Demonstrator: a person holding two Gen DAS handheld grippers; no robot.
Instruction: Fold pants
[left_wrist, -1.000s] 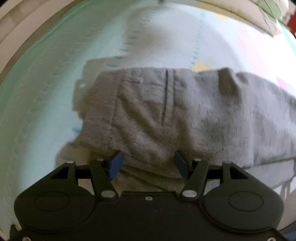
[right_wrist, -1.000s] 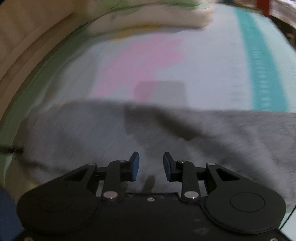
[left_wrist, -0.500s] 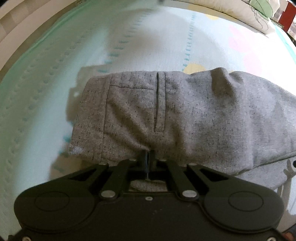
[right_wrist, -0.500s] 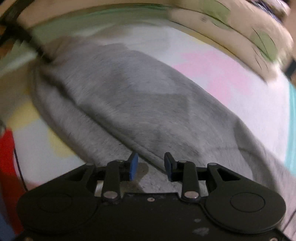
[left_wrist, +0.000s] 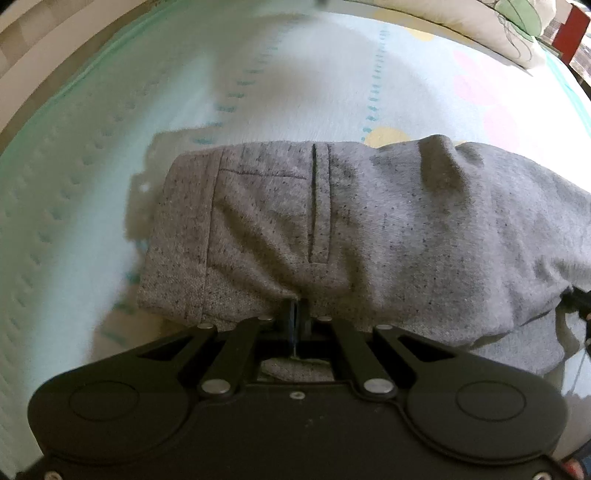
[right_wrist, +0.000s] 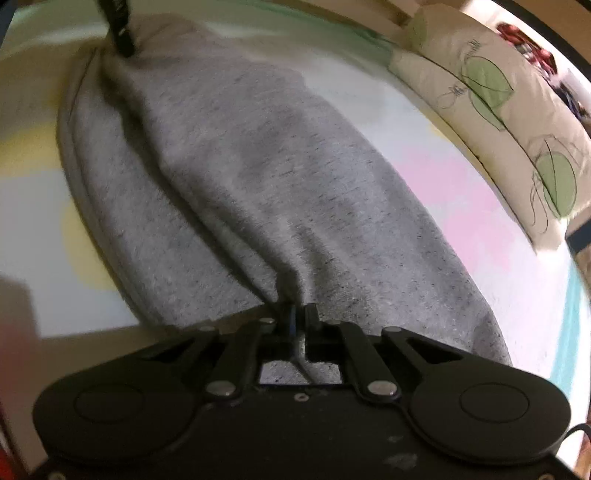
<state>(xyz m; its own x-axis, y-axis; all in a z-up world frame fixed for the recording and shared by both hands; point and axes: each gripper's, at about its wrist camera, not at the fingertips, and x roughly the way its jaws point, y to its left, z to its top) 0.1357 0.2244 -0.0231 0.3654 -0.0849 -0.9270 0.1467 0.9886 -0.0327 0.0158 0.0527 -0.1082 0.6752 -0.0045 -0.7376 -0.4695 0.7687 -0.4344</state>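
Observation:
Grey speckled pants (left_wrist: 332, 229) lie on a pastel bed sheet (left_wrist: 258, 85), waistband and back pocket to the left in the left wrist view. My left gripper (left_wrist: 295, 314) is shut on the near edge of the pants by the waistband. In the right wrist view the pants (right_wrist: 258, 192) stretch away, bunched into folds. My right gripper (right_wrist: 297, 317) is shut on the near edge of the cloth further along the leg. The left gripper's black tip (right_wrist: 120, 33) shows at the far end of the pants.
A cream pillow with green leaf prints (right_wrist: 517, 122) lies along the right of the bed and shows at the far right of the left wrist view (left_wrist: 513, 22). The sheet has a teal border (left_wrist: 55, 99), pink (right_wrist: 461, 206) and yellow (right_wrist: 85, 243) patches.
Both grippers went from open to shut on the pants' near edge, the left one first, the right one in the last half second. The right view swung round along the leg.

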